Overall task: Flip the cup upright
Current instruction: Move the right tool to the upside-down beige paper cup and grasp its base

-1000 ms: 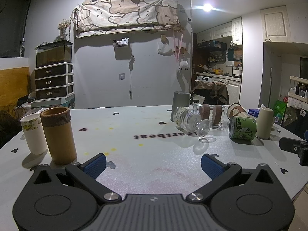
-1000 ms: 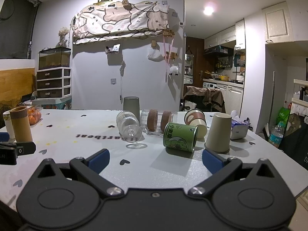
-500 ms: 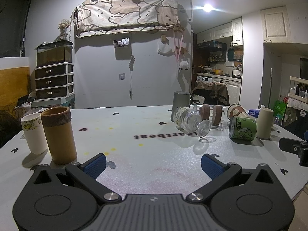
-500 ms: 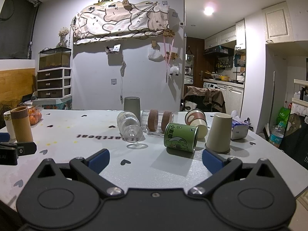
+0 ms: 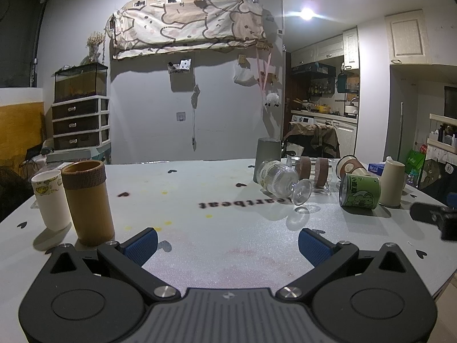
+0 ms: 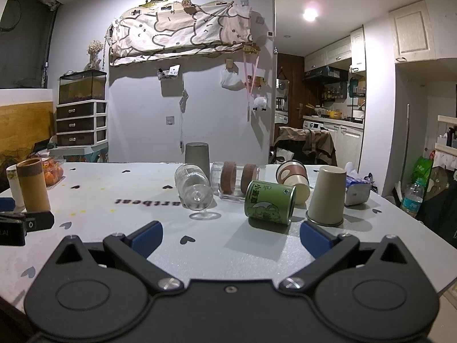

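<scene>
A green printed cup (image 6: 270,202) lies on its side on the white table, just beyond my right gripper (image 6: 230,240), which is open and empty; the cup also shows in the left wrist view (image 5: 360,191). A beige cup (image 6: 328,195) stands upside down to its right. A clear stemmed glass (image 6: 194,185) lies on its side to its left and also shows in the left wrist view (image 5: 282,182). A brown-and-white paper cup (image 6: 294,177) lies tipped behind. My left gripper (image 5: 228,246) is open and empty over bare table.
A grey cup (image 6: 197,154) stands upside down at the back. A clear glass with brown bands (image 6: 237,179) lies behind the green cup. A tall brown cup (image 5: 88,202) and a white cup (image 5: 50,199) stand upright at left. A tissue pack (image 6: 357,190) sits far right.
The right gripper has drifted very slightly left. Otherwise nothing has visibly moved.
</scene>
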`<state>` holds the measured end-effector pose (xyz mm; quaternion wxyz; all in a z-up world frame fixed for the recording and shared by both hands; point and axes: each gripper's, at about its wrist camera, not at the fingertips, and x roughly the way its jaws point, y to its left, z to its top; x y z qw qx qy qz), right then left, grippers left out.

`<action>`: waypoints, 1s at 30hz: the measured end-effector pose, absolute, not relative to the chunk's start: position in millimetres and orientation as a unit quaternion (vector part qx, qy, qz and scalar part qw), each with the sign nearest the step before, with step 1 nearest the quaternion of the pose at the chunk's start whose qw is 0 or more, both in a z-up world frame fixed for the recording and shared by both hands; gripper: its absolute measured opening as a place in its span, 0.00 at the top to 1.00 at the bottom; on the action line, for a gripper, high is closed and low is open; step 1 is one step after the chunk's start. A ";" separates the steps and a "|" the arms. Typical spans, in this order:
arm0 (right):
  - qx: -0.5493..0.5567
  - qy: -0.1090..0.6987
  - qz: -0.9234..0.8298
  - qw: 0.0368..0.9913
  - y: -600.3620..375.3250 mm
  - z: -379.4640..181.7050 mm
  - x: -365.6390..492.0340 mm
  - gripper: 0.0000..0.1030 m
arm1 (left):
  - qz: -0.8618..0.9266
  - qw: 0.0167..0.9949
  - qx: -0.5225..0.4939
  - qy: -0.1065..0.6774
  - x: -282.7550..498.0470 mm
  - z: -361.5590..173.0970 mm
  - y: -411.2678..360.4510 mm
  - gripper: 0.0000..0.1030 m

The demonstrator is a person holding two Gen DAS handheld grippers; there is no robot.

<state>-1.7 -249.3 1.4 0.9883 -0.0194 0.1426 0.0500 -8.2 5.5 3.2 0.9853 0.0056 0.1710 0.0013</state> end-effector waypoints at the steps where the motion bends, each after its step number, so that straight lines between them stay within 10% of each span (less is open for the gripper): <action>1: -0.018 0.144 0.047 0.988 -249.1 -0.3 2.8 0.00 | 0.001 0.986 0.009 0.169 -9.4 3.1 5.0 0.00; 30: 0.066 0.257 -0.151 0.952 -378.2 30.6 261.9 0.09 | 0.004 0.983 -0.012 0.182 -24.5 -18.9 21.9 0.00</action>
